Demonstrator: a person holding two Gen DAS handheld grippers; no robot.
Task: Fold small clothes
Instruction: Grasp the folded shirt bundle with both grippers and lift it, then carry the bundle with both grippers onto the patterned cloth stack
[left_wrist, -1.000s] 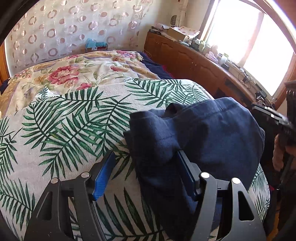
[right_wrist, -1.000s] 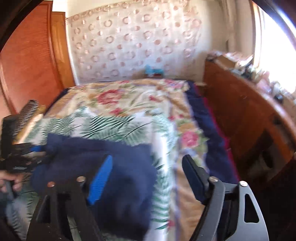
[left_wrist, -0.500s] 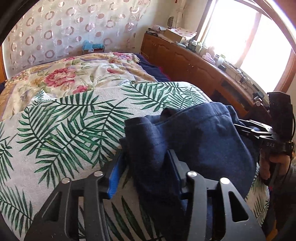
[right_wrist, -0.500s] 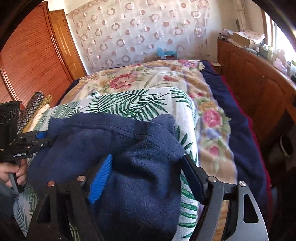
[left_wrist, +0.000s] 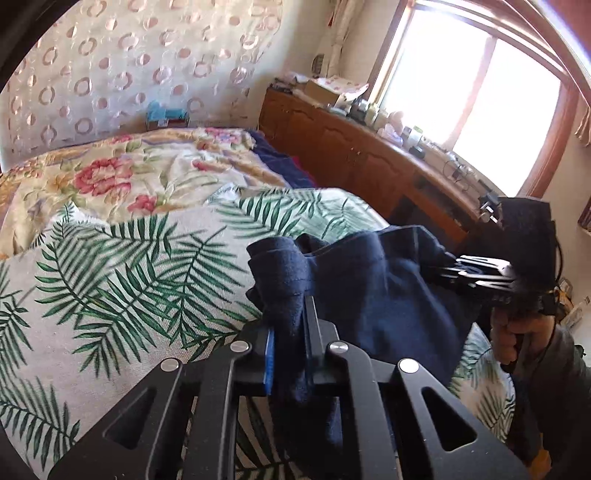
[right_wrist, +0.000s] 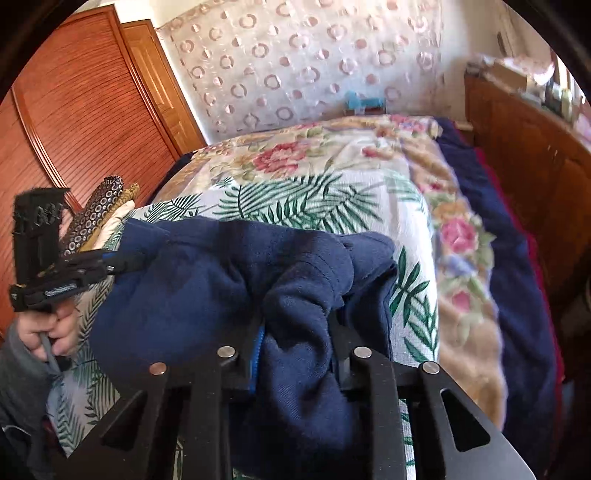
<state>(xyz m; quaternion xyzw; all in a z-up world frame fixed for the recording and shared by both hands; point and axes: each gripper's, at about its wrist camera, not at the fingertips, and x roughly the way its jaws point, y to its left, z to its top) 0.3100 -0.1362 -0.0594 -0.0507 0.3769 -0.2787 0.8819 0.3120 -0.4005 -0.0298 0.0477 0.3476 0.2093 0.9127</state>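
A navy blue garment (left_wrist: 373, 295) lies bunched at the near edge of the bed, on the palm-leaf cover (left_wrist: 122, 266). My left gripper (left_wrist: 290, 343) is shut on the garment's left edge. My right gripper (right_wrist: 295, 332) is shut on a fold of the same garment (right_wrist: 207, 288) at its right side. Each gripper shows in the other's view: the right one at the right of the left wrist view (left_wrist: 480, 275), the left one at the left of the right wrist view (right_wrist: 74, 269). The fabric hangs down over both sets of jaws.
A floral blanket (left_wrist: 122, 177) covers the far half of the bed. A wooden cabinet (left_wrist: 369, 162) with clutter runs along the right under the window. A wooden wardrobe (right_wrist: 74, 122) stands on the left. Patterned rolled cloths (right_wrist: 99, 210) lie by the left gripper.
Both grippers were open around the garment and have closed on it. The fabric has bunched up between them.
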